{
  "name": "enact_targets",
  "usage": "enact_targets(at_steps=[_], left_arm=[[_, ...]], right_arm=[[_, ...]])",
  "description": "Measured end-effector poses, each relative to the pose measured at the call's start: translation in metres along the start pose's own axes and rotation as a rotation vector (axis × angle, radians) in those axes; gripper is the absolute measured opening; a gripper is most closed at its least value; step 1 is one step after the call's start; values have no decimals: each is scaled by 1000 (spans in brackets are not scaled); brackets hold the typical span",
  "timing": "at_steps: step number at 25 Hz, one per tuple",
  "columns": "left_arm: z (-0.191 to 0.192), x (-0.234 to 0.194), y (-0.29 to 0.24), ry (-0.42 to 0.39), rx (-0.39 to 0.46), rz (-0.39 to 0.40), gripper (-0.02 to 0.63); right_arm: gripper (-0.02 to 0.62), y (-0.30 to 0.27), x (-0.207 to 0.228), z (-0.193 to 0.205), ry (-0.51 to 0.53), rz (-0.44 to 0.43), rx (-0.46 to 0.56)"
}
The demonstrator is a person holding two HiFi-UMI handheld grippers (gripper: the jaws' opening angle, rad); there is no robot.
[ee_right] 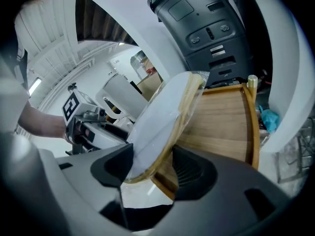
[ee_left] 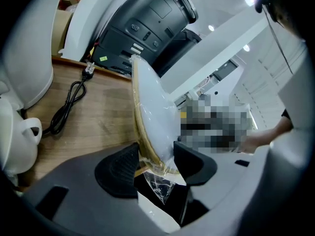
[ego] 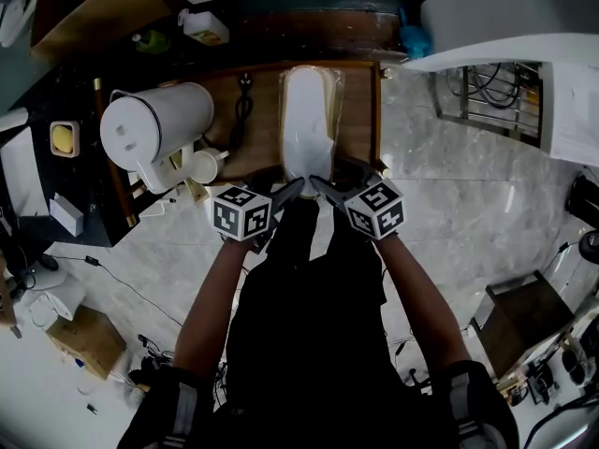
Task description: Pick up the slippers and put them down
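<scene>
A pair of white slippers [ego: 308, 124] with tan soles, wrapped in clear plastic, lies lengthwise over the wooden table [ego: 360, 110]. Both grippers hold its near end. In the left gripper view the slippers [ee_left: 152, 104] stand on edge between the jaws, and my left gripper [ee_left: 155, 159] is shut on the heel end, loose plastic hanging below. In the right gripper view my right gripper [ee_right: 152, 163] is shut on the same end of the slippers [ee_right: 162, 117], above the table [ee_right: 221, 127]. In the head view the left gripper [ego: 288, 193] and right gripper [ego: 326, 190] meet at the table's near edge.
A white jug [ego: 154, 124] and a white cup [ego: 206, 165] stand at the table's left. A black cable [ego: 243, 101] lies beside the slippers. A black machine [ee_left: 147, 18] stands behind the table. A cardboard box [ego: 89, 340] sits on the marble floor at lower left.
</scene>
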State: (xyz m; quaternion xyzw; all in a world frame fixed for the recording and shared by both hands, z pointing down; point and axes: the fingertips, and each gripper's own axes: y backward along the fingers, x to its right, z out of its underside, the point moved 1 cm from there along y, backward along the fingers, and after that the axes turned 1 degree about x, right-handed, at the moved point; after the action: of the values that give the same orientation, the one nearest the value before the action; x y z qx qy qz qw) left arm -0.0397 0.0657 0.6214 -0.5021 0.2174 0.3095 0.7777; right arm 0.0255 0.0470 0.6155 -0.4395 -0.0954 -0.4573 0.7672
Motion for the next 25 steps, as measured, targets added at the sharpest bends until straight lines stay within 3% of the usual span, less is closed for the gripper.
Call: enact_targets(at_steps=[25], left_arm=[[12, -36, -28, -3, -81, -100, 225]], right_arm=[[253, -34, 26, 21, -9, 60, -105]])
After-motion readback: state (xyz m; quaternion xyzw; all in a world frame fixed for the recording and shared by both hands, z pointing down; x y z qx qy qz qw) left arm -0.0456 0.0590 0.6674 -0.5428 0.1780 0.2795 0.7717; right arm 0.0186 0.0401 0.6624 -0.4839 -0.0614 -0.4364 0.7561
